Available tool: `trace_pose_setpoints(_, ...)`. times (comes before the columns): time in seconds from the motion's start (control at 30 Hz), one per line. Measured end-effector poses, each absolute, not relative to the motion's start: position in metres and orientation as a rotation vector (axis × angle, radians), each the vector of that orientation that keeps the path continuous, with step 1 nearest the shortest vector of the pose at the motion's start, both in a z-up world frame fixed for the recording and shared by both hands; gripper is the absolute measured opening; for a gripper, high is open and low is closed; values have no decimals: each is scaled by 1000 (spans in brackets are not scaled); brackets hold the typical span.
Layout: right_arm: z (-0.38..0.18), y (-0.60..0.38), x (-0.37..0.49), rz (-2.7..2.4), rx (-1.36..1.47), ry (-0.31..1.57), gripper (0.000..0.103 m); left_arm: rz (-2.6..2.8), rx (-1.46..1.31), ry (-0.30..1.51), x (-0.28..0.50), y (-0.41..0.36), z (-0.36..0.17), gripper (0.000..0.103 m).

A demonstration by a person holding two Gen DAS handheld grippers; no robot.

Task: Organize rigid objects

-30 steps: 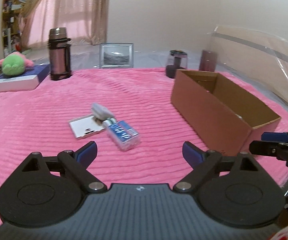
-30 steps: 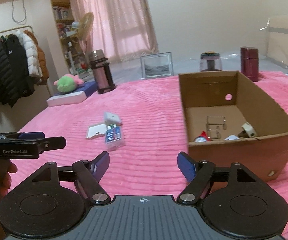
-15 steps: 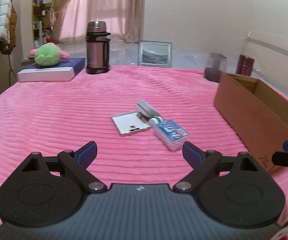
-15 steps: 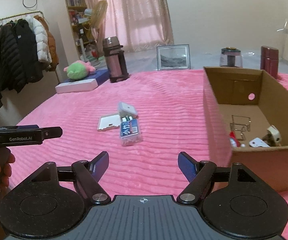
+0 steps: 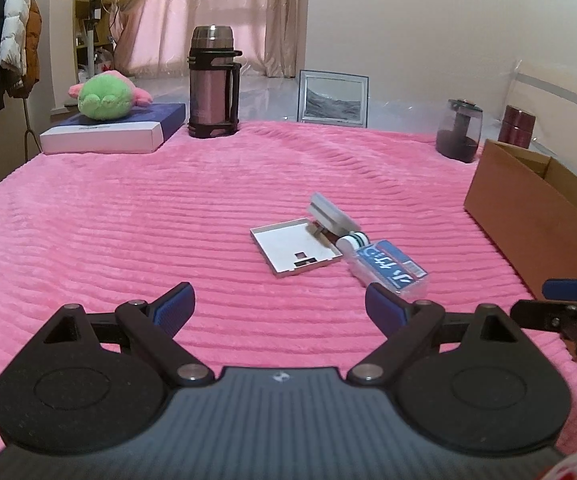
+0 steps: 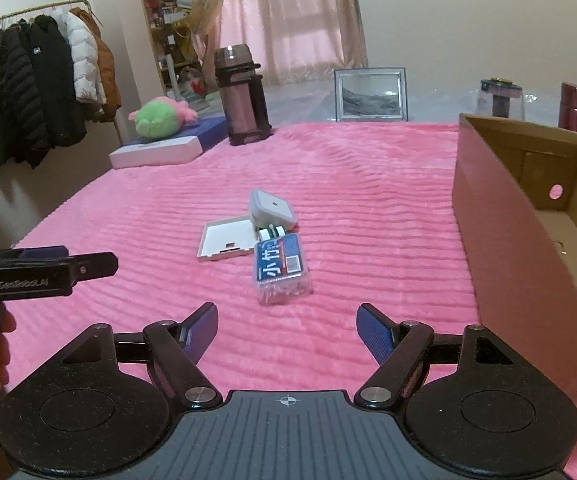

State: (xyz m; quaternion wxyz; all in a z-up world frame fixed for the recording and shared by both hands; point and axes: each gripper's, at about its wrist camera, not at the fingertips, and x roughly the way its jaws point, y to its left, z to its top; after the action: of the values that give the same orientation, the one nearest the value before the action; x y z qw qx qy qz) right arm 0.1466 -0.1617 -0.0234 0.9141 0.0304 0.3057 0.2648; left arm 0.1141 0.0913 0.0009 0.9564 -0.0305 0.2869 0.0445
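While both views have swung leftward since a second ago, bringing the hanging coats further into sight, the small cluster on the pink blanket now sits nearer each gripper and further right in the left wrist view. At far left, the green plush toy rests on the flat blue-and-white box, with the steel flask just beside it and the picture frame further along, all as before. Mid-blanket, the shallow white tray lies flat, the grey square adapter touching its far corner, and the clear blue-labelled box lies against them on the near side. To the right, the cardboard box has slid toward the frame edge in both views, so less of its inside shows than earlier. The left gripper stands wide with nothing between its fingers, above bare blanket short of the cluster. The right gripper is spread moderately wide, likewise empty, the clear box ahead of it.
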Motion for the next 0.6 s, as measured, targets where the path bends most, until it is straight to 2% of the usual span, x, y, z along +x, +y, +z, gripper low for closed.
trace_pose_setpoints(0.6,-80,-86,259,553,-60,702,73,69,-56,648,179,120,-40,90)
